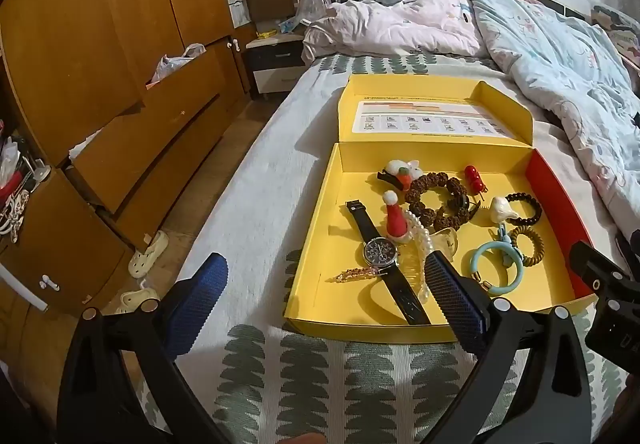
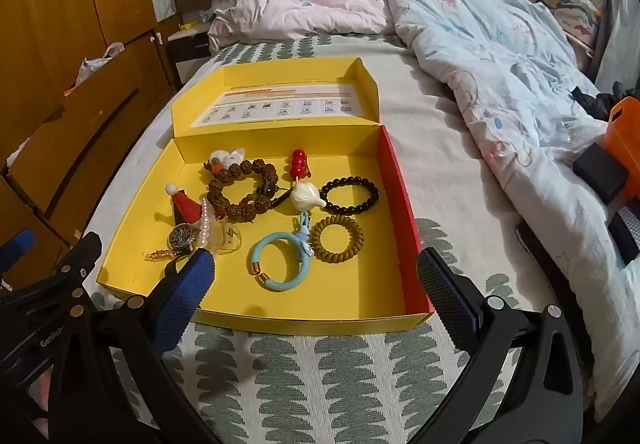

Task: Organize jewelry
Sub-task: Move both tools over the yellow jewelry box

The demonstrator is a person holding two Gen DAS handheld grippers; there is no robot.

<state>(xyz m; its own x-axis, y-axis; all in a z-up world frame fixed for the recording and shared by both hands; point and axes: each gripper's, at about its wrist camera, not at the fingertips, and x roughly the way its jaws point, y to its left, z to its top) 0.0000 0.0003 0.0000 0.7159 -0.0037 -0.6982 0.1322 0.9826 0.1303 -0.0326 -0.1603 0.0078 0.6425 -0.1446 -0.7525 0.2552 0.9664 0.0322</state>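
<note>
**Both tongs wide over the jewelry box, nothing picked yet**

I hold my left tongs (image 1: pixel 328 296) and my right tongs (image 2: pixel 316 284) spread as wide as they go, both empty, both tipped steeply down toward the near edge of the yellow box (image 2: pixel 304 318) that lies open on the bed (image 2: pixel 320 376). The two sit side by side, the left pair over the box's left half, the right pair over its right half.

All the jewelry lies loose on the box floor. The wristwatch (image 1: pixel 380 254) is at the left with its strap running toward me; I judge it the heaviest piece, with a slick glass face, so I would pinch the strap, not the dial. The pearl strand (image 1: pixel 418 236) beside it is limp and will sag and slide; a grip at its middle seems best. The brown seed bracelet (image 2: pixel 244 190) and the black bead bracelet (image 2: pixel 352 194) look bumpy and loose on their cords, easy to take across one side of the ring. The coil hair tie (image 2: pixel 337 239) is springy and soft, and the blue bangle (image 2: pixel 276 262) looks stiff and smooth, likely to slip unless I close across its band. The small red hat clip (image 1: pixel 394 220) and the white shell piece (image 2: pixel 306 196) seem light and perhaps fragile, so a gentle squeeze suits them.

Neither pair touches anything yet.
</note>
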